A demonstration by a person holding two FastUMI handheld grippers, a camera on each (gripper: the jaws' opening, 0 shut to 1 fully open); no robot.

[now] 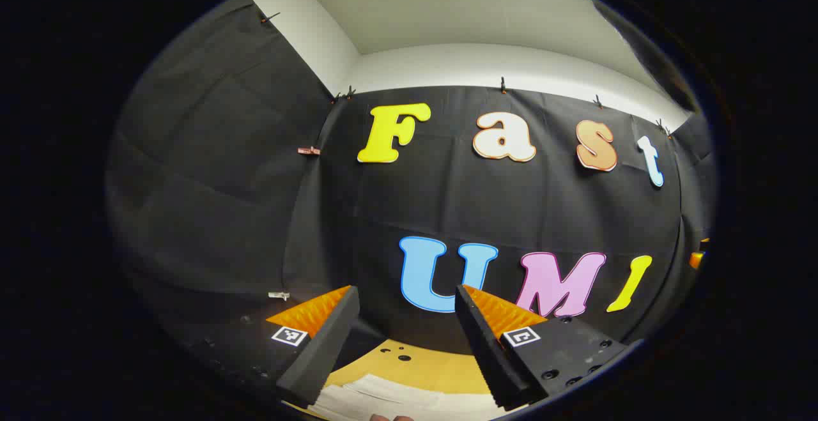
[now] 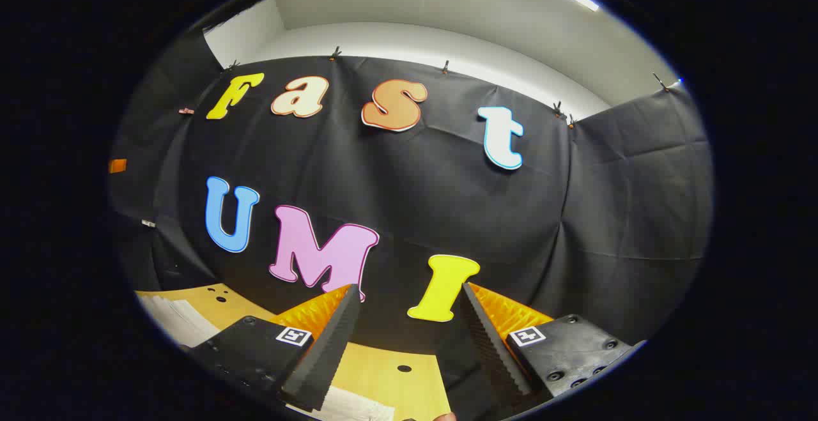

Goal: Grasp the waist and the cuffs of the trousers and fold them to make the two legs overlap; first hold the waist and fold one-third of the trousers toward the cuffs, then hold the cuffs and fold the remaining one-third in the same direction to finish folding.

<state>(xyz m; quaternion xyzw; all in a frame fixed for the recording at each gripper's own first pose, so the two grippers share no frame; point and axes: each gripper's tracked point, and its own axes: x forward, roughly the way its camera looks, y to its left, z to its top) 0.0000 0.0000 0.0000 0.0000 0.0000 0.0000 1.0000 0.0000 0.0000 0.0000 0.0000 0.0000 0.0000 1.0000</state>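
A pale, whitish cloth, apparently the trousers (image 1: 396, 400), lies flat on the yellow wooden table (image 1: 441, 370), low between and below my left gripper's fingers. My left gripper (image 1: 406, 290) is open, raised above the table and facing the booth wall, holding nothing. In the right gripper view the same pale cloth (image 2: 182, 320) shows at the lower left, and another strip of it sits under the left finger. My right gripper (image 2: 409, 287) is also open and empty, held above the table (image 2: 399, 379) and aimed at the wall.
The black cloth wall stands close behind the table's far edge. Small holes (image 1: 404, 358) dot the tabletop near that edge. A small orange object (image 1: 696, 259) shows at the far right of the left gripper view.
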